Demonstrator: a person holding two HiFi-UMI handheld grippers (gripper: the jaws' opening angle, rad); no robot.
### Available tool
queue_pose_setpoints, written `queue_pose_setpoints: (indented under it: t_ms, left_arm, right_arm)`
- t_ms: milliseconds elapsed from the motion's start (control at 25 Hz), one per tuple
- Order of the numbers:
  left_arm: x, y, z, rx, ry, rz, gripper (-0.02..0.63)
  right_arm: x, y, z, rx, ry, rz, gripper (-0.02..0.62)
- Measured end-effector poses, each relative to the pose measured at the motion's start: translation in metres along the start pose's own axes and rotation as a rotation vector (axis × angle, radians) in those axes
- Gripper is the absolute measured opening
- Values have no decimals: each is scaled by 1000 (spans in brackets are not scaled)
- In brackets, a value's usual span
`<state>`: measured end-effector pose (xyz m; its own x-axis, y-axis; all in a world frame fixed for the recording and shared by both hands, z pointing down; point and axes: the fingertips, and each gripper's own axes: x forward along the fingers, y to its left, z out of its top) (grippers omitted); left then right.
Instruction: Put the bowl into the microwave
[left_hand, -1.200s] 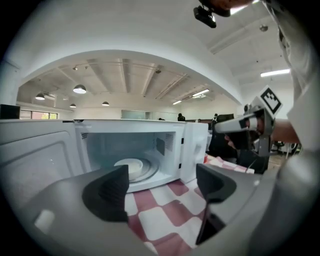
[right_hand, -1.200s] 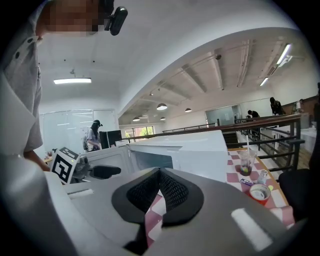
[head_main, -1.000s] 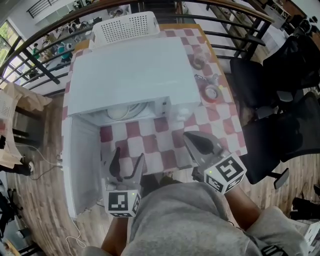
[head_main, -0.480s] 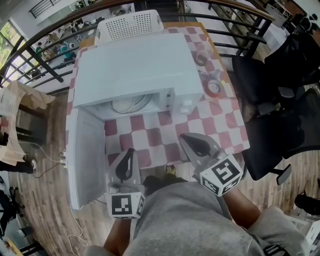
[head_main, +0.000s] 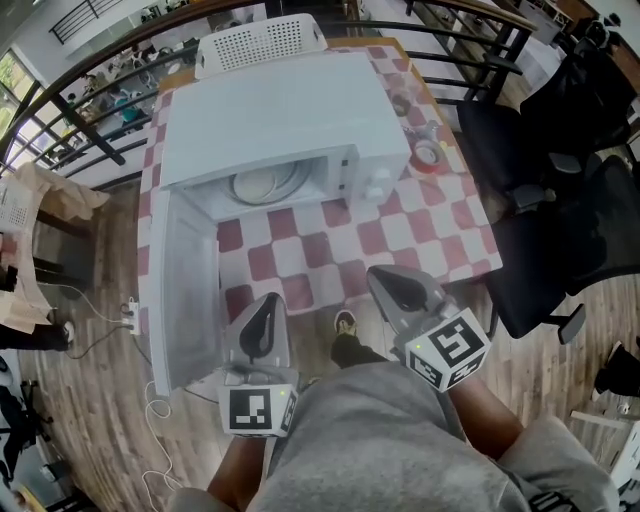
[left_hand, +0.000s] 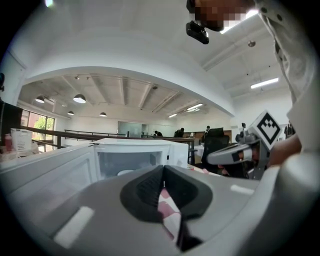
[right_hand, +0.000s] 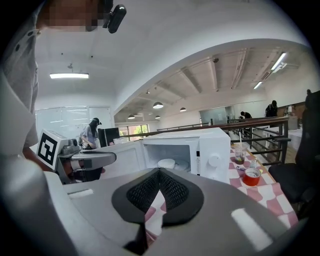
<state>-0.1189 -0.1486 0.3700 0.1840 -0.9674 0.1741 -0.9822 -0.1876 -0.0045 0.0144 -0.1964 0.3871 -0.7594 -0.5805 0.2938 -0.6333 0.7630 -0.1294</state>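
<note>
The white bowl (head_main: 262, 184) sits inside the open microwave (head_main: 290, 100) on the table (head_main: 330, 250), and we judge it stiff, smooth, breakable, best pinched at its rim; our left gripper (head_main: 268, 301), just closed, and right gripper (head_main: 386, 280) both hold nothing, jaws together.

Left gripper (left_hand: 162, 186): jaws have just closed, pads meet, nothing between them. Checked tablecloth (left_hand: 168, 214) shows below the pads. Ahead is the white microwave (left_hand: 176, 152), door (left_hand: 50, 172) swung open at left, pale bowl (left_hand: 125, 173) inside. Right gripper (left_hand: 215, 157) is level at right, its marker cube (left_hand: 269, 128) showing.
</note>
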Motion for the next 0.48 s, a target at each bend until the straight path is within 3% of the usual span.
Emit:
queue_pose_setpoints:
  t_ms: [320, 480]
  left_arm:
    - [-83, 2, -8, -1, -15, -5, 11]
    - [-119, -9, -11, 37, -32, -32, 11]
  right_arm:
    - [-35, 62, -13, -23, -13, -46, -2]
    - [-57, 89, -15, -42, -28, -66, -2]
